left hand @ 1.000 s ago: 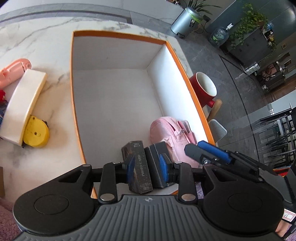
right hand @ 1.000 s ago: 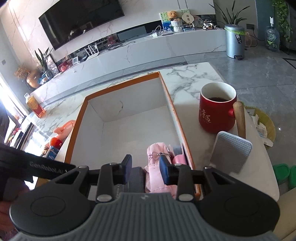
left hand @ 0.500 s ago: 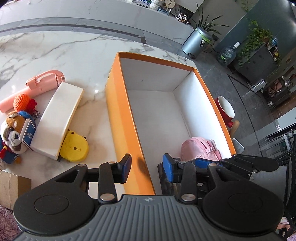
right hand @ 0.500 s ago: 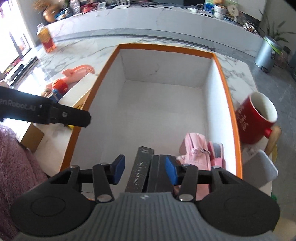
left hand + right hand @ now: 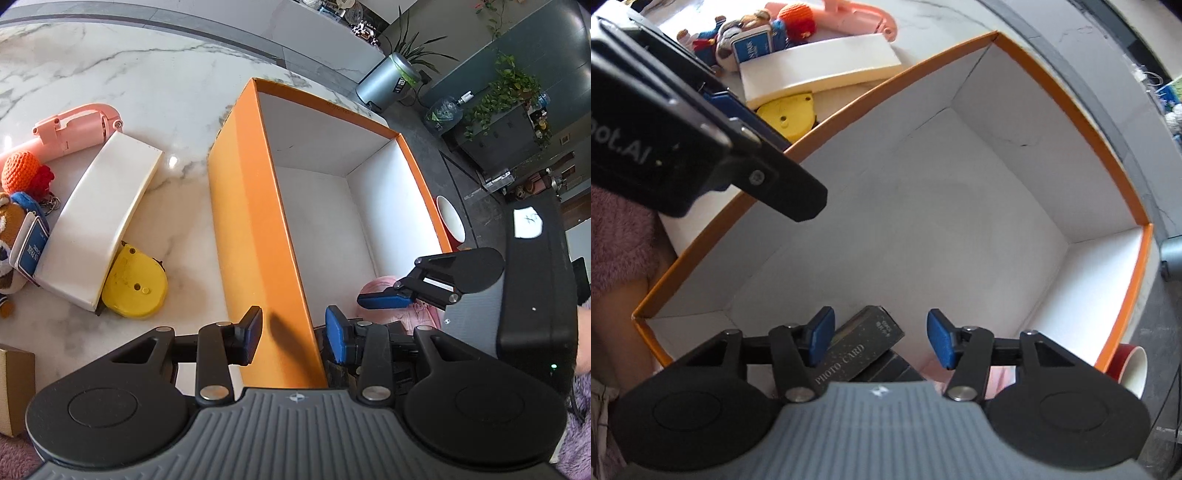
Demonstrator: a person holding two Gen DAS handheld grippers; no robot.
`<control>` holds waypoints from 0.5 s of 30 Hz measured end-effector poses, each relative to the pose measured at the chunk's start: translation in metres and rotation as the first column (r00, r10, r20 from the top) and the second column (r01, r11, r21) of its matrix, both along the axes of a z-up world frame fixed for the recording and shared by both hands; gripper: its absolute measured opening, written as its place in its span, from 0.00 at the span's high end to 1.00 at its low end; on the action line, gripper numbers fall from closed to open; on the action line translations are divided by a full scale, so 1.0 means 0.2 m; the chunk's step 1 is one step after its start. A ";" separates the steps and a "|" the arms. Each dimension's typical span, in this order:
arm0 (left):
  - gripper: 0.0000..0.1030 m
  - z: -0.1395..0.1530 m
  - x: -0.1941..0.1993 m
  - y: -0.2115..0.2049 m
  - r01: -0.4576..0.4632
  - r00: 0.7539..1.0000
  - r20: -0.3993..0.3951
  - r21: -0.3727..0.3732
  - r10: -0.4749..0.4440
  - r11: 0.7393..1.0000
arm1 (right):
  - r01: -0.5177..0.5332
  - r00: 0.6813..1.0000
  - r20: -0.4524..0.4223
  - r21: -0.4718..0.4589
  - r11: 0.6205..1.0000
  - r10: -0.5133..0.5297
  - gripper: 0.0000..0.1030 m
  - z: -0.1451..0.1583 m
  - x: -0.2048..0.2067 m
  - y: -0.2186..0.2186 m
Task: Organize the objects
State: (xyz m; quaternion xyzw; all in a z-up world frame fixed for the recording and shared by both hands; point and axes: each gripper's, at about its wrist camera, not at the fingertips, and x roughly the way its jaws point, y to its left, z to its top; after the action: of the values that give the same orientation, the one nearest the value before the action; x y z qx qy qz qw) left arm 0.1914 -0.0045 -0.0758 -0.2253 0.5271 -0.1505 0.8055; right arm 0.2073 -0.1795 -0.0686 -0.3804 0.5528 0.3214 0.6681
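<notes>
The orange box (image 5: pixel 255 221) with white inner walls stands on the marble table. My left gripper (image 5: pixel 293 336) is open and straddles the box's near left wall, one finger outside and one inside, holding nothing. Inside the box's near corner lies a dark "PHOTO CARD" box (image 5: pixel 857 350) on a second dark box (image 5: pixel 897 365), next to a pink pouch (image 5: pixel 373 288). My right gripper (image 5: pixel 881 341) points down over them with its jaws opening. The card box sits between the jaws and the right pad stands clear of it.
Left of the orange box lie a white curved case (image 5: pixel 96 229), a yellow tape measure (image 5: pixel 135 284), a pink handled gadget (image 5: pixel 70 129), an orange crochet ball (image 5: pixel 20 171) and a plush toy (image 5: pixel 7 229). A red mug (image 5: pixel 1126 365) stands beyond the right wall.
My left gripper let go of the dark card box and slid left to straddle the wall. My right gripper rolled, came down over the card box, and its jaws widened.
</notes>
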 end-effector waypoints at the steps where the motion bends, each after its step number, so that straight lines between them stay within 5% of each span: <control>1: 0.58 0.00 0.00 0.00 0.002 1.000 -0.001 0.001 -0.002 1.000 | -0.018 1.000 -0.017 -0.018 1.000 0.018 0.45 -0.01 0.01 0.01; 11: 0.65 -0.03 0.00 -0.05 0.029 1.000 -0.007 0.046 -0.029 0.998 | -0.131 0.977 -0.183 -0.120 0.984 0.108 0.46 -0.09 0.04 0.06; 15: 0.65 -0.02 -0.01 -0.06 0.032 0.999 -0.005 0.056 -0.032 0.998 | -0.078 0.975 -0.217 -0.125 0.989 0.049 0.47 -0.09 0.08 0.03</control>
State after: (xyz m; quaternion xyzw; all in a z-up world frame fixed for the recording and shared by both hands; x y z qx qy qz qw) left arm 0.1897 -0.0161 -0.0805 -0.1944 0.5363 -0.1480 0.8079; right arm 0.2239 -0.1736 -0.0874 -0.4051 0.6289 0.3440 0.5675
